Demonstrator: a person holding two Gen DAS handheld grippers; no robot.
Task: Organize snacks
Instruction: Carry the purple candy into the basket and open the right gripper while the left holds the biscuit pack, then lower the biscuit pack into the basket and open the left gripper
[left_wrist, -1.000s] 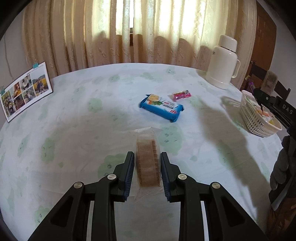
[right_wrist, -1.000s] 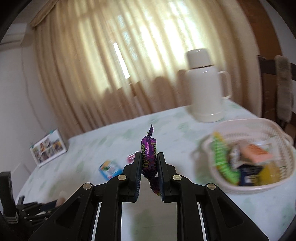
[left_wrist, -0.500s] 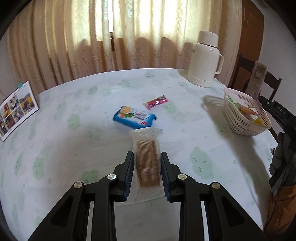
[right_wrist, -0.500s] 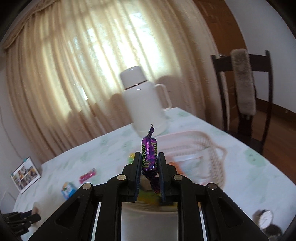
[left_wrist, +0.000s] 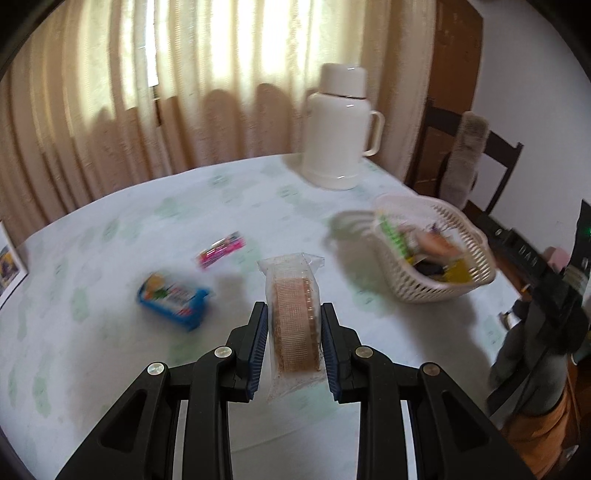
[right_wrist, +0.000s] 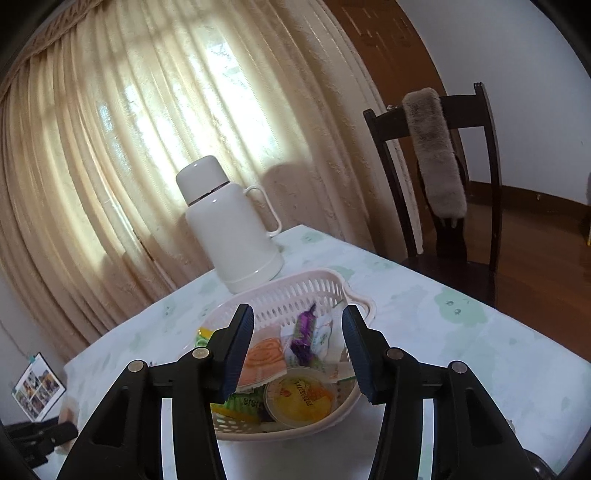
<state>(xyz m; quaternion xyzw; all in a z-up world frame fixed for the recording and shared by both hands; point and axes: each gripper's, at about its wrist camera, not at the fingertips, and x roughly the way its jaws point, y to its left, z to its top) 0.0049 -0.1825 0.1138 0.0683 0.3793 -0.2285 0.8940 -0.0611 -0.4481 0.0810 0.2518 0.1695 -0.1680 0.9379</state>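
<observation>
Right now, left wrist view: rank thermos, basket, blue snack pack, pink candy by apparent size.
1. thermos
2. basket, close to the thermos; blur and nearness make the order unsure
3. blue snack pack
4. pink candy

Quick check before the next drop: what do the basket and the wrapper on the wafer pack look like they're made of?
The basket looks like pale moulded plastic: slotted walls, smooth rim, slight gloss. The wafer pack in the left gripper seems wrapped in thin clear plastic film: the ribbed brown wafers show through and the sealed end is crinkled.
</observation>
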